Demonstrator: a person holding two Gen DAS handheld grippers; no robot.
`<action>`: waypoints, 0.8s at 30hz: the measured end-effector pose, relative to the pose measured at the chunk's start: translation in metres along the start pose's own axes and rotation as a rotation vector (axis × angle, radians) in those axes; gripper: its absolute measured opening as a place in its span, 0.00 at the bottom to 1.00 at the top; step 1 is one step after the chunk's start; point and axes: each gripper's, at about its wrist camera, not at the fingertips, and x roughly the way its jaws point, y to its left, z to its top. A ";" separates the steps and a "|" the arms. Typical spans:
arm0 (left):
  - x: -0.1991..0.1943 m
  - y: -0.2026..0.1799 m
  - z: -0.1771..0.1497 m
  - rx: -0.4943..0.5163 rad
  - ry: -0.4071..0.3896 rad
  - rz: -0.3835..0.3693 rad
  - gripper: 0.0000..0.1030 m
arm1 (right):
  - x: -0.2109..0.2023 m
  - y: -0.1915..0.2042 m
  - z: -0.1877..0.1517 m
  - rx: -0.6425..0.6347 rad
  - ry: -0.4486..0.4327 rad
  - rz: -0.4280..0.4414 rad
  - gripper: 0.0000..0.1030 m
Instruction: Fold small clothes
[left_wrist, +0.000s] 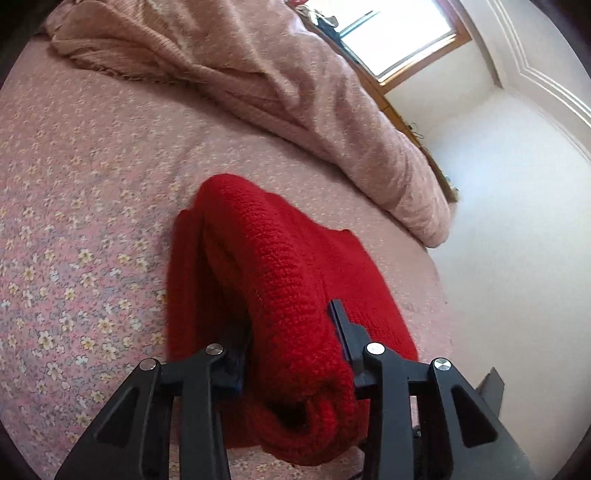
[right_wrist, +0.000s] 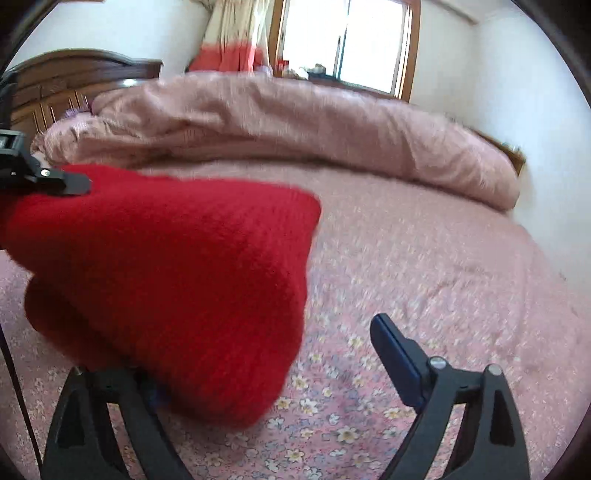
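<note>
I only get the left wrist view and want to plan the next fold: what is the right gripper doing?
Observer: The right gripper has its jaws wide open and clamps nothing.
Operator: Is it near the sweater?
Observer: Yes. The red sweater hides one of its fingers, and the other finger stands over the floral sheet.
Operator: What is behind my own gripper?
Observer: In the right wrist view, a wooden headboard stands behind the left gripper.
</note>
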 end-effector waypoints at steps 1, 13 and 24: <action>-0.005 0.004 -0.003 0.010 -0.016 0.039 0.24 | -0.002 0.000 0.000 -0.004 -0.006 -0.001 0.91; 0.005 0.002 -0.022 0.089 -0.004 0.164 0.24 | -0.043 -0.026 -0.031 -0.132 -0.018 -0.082 0.91; -0.084 -0.044 -0.027 0.284 -0.296 0.174 0.42 | -0.057 -0.048 -0.029 -0.275 -0.049 -0.351 0.87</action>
